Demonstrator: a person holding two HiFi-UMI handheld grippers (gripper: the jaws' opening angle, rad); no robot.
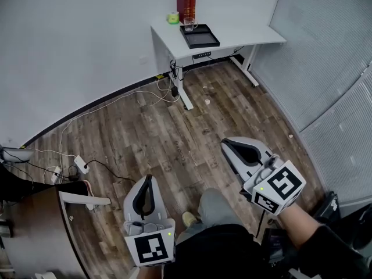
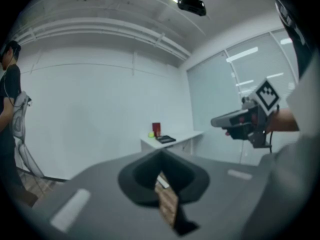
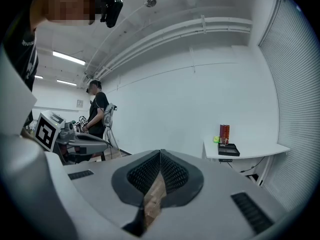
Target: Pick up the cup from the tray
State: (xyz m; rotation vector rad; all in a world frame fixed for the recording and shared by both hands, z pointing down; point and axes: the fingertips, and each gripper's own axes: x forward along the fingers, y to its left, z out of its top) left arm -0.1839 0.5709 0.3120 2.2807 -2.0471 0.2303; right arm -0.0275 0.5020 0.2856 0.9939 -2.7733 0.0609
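A clear glass cup stands at the back edge of a black tray on a white desk far across the room. In the right gripper view the cup and tray are small and distant; in the left gripper view the tray shows but the cup is too small to make out. My left gripper and right gripper are held low over the wooden floor, far short of the desk. Both are shut with nothing between their jaws, as also seen for the left gripper and right gripper.
Red books and a small green object sit behind the tray. Cables and a power strip lie on the floor at left, near dark furniture. A frosted glass wall runs along the right. A person stands at the back left.
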